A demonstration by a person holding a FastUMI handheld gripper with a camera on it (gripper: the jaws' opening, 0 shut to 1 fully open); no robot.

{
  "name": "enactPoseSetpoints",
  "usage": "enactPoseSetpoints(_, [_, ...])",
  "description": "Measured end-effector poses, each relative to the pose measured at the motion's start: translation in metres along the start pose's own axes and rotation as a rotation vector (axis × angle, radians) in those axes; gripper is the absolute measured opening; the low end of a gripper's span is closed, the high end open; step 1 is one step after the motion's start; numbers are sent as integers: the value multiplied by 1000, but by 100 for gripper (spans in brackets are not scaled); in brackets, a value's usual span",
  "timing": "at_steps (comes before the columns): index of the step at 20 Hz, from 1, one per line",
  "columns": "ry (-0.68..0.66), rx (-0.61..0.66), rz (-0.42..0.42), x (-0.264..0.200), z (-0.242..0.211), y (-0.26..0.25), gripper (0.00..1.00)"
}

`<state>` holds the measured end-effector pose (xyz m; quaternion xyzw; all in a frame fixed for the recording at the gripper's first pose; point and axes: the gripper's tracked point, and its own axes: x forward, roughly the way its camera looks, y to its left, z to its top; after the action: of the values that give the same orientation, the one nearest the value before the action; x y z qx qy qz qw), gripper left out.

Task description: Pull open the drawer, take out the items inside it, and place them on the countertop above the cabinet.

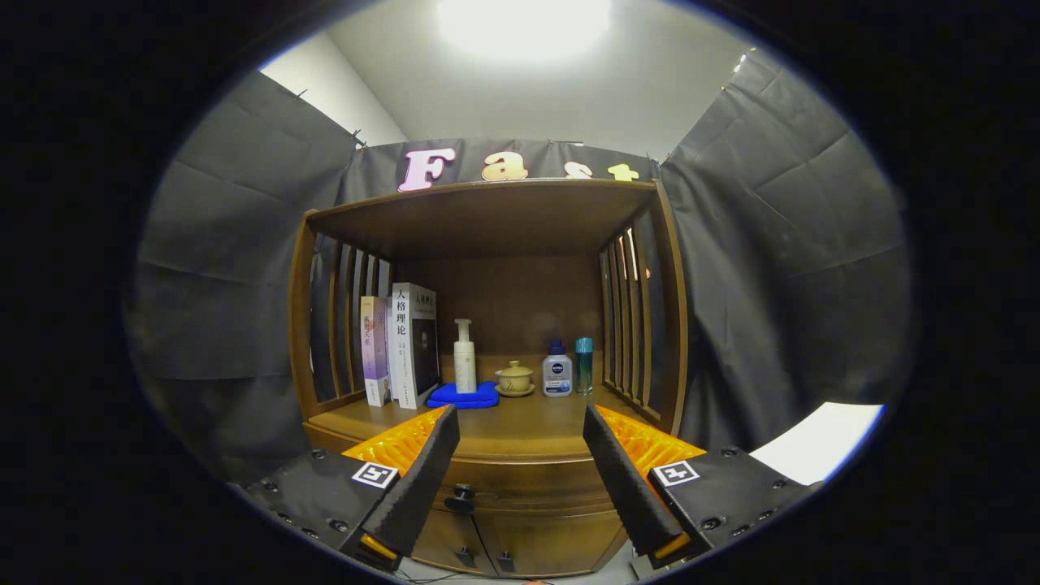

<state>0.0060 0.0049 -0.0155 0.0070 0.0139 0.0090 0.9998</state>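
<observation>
A wooden cabinet stands ahead, with its countertop (520,431) under an open shelf frame. Below the countertop's front edge runs the shut drawer front (528,487) with a dark round knob (462,493). My gripper (520,426) is open, its two fingers wide apart, a little short of the cabinet. The knob lies between the fingers, close to the left finger (426,471). The drawer's contents are hidden.
On the countertop stand books (402,345) at the left, a white pump bottle (465,357) on a blue cloth (465,396), a lidded cup on a saucer (515,379), a small white bottle (557,370) and a teal bottle (584,364). Two lower cabinet doors (487,543) have small handles.
</observation>
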Motion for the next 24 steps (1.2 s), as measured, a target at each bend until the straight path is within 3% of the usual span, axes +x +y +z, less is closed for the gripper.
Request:
enactPoseSetpoints(10, [28,45,42,14,-21,16,98])
enactPoseSetpoints(24, [245,38,111,68,-134,57,98])
